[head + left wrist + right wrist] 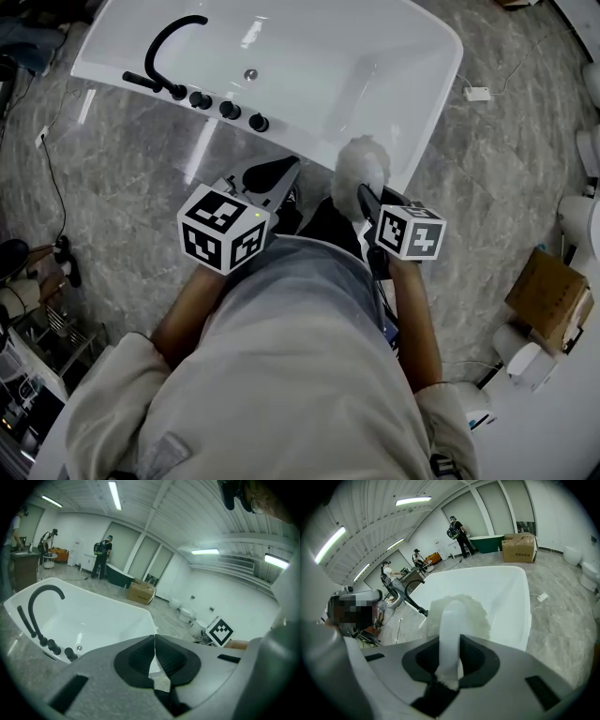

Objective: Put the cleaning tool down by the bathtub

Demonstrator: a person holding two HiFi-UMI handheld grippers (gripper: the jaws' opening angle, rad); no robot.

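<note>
The cleaning tool [359, 169] is a fluffy white scrubber head on a pale handle [451, 634]. My right gripper [367, 199] is shut on that handle, and the head [460, 613] hangs over the near rim of the white bathtub [309, 66]. The tub [487, 597] has a black curved faucet [169, 42] and black knobs [230, 111] along its left ledge. My left gripper [281, 178] is to the left of the tool, near the tub's rim, shut with nothing between its pads [154, 656]. The tub [89, 620] fills that view's left.
Grey marble floor [497, 159] surrounds the tub. A small white box with a cord [478, 93] lies on the floor at right. A cardboard box [548, 295] and white fixtures stand at the far right. A cable and clutter [56, 248] sit at left. People stand in the background [101, 555].
</note>
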